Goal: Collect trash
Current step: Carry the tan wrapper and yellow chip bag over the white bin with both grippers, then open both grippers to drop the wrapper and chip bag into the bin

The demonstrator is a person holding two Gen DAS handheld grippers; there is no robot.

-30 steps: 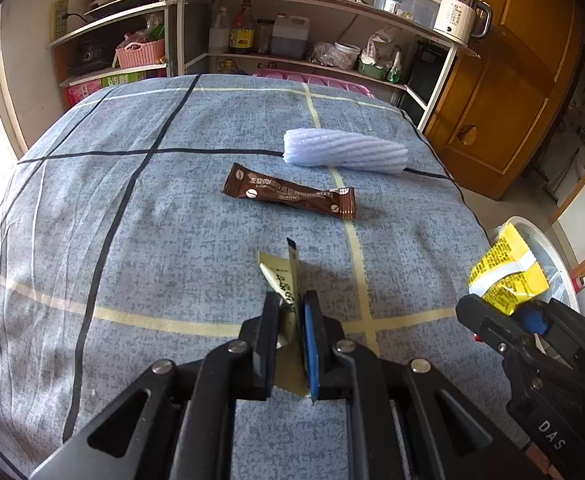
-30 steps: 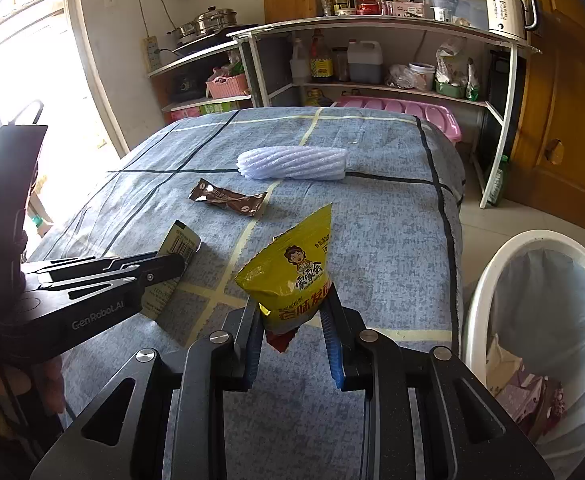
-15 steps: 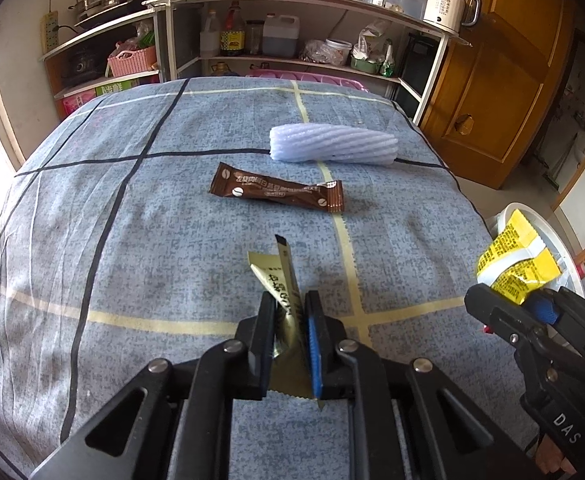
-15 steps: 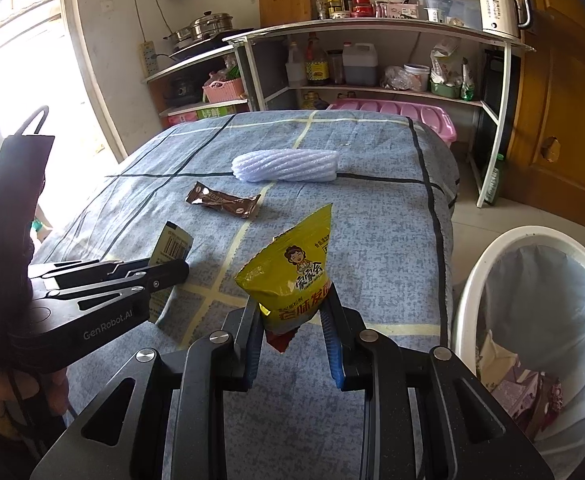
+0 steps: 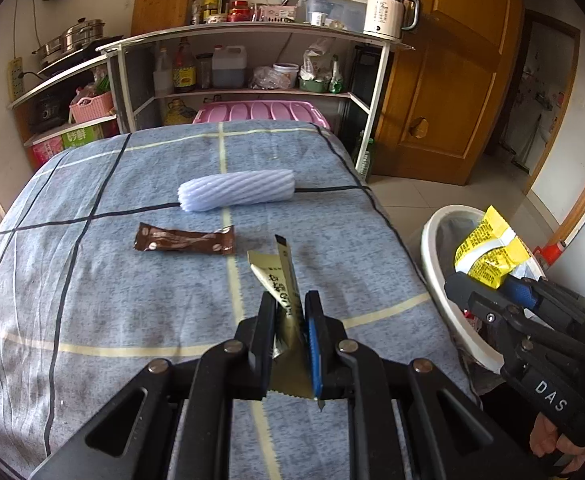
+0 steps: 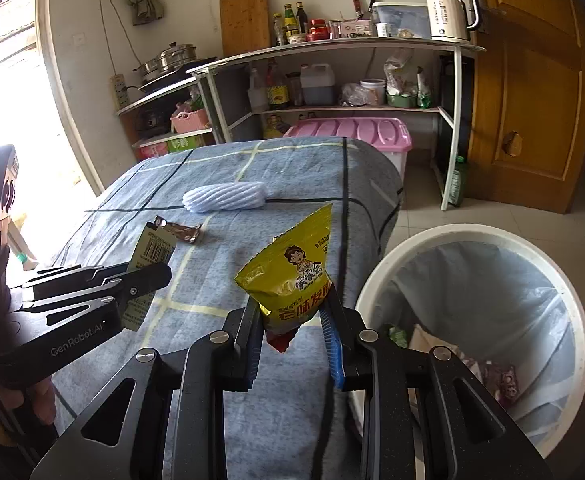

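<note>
In the left wrist view, the left gripper (image 5: 288, 316) is clamped on a thin olive-gold sachet (image 5: 278, 276), which stands up on edge between its fingers with the serrated bottom hem poking out below; flat foil like this looks nearly weightless, limp and slick, so a pinch across the middle of its face seems the safest hold. Further along the blue checked bedspread (image 5: 104, 288) lie a brown snack wrapper (image 5: 184, 239), flat and crinkly and probably best nipped by a sealed end, and a pale ribbed foam sleeve (image 5: 236, 195), soft and springy, which should squash under a grip around its middle. At the right edge the right gripper (image 5: 488, 280) carries a yellow packet (image 5: 488, 254) in front of the white bin (image 5: 432, 264). In the right wrist view, the right gripper (image 6: 292, 320) pinches the yellow packet (image 6: 292, 280) by its lower corner, the puffy bag tilting upward; it looks light but bulky. The white bin (image 6: 380, 280), lined with clear plastic and already holding some litter, stands on the tiled floor just beside the bed, below and right of the packet. Behind are metal shelves (image 6: 332, 46) crowded with bottles, pots and a kettle, a pink storage box (image 6: 352, 132) and a wooden door (image 6: 532, 80)
</note>
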